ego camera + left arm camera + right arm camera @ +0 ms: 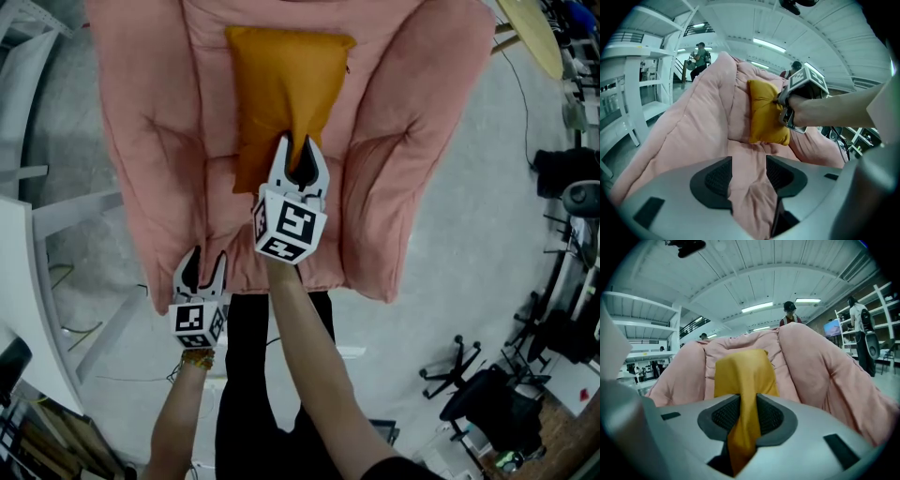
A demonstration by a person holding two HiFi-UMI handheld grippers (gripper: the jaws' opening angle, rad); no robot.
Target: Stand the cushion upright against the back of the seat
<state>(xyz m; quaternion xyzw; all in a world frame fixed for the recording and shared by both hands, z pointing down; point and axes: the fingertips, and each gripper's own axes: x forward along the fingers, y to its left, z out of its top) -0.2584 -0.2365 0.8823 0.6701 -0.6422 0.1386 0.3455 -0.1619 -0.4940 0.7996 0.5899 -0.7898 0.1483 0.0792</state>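
The big pink padded seat [150, 141] filled the upper half of the head view, its thick arms folding in on both sides. Right in the upper middle sat the mustard cushion [281, 84], standing against the seat's back between those arms, its bottom edge down on the seat. At centre frame the right gripper [298, 150] was clenched on the cushion's lower edge, with yellow fabric bunched between its pads. Down at lower left, the left gripper [203, 258] pinched a fold of pink fabric at the seat's front edge, well apart from the cushion.
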